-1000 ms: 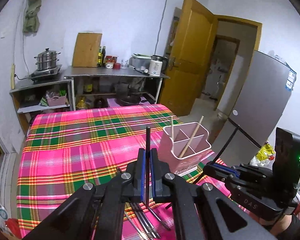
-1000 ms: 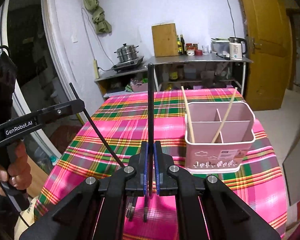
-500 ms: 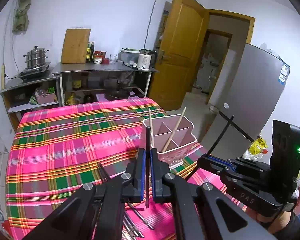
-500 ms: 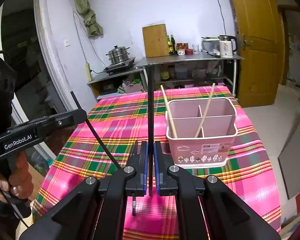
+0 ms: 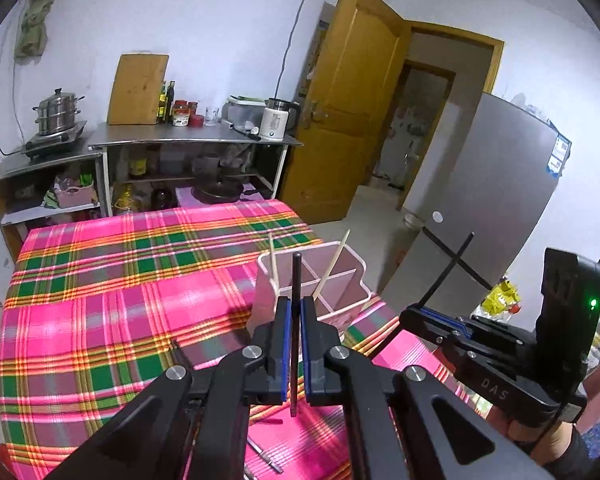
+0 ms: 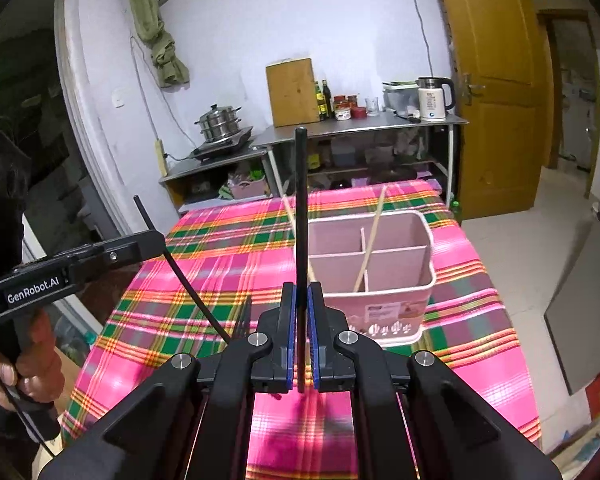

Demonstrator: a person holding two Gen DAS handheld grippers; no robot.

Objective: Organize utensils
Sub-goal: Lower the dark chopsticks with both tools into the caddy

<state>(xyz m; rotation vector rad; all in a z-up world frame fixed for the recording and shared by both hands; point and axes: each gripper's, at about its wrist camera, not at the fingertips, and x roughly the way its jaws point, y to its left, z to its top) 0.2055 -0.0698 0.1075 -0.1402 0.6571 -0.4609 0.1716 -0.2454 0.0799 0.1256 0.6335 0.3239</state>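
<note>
A pink divided utensil holder (image 5: 342, 280) (image 6: 396, 276) stands on the plaid tablecloth near the table's right edge, with two wooden chopsticks (image 6: 370, 236) leaning in it. My left gripper (image 5: 295, 312) is shut on a black chopstick (image 5: 296, 280) that stands upright just in front of the holder. My right gripper (image 6: 301, 304) is shut on another black chopstick (image 6: 300, 200), also upright, close to the holder's left side. Each gripper shows in the other's view: the right gripper (image 5: 410, 314) at the right, the left gripper (image 6: 156, 242) at the left, in a person's hand.
Several loose dark chopsticks (image 6: 242, 316) (image 5: 266, 456) lie on the cloth below the grippers. Past the table stand a steel shelf unit (image 5: 196, 140) with a kettle, bottles and a steamer pot, a wooden door (image 5: 352, 112), and a grey fridge (image 5: 492, 208) to the right.
Both grippers have moved forward toward the pink holder, each still holding its black chopstick. In the left wrist view the holder has shifted from the right to the middle, behind the chopstick.
</note>
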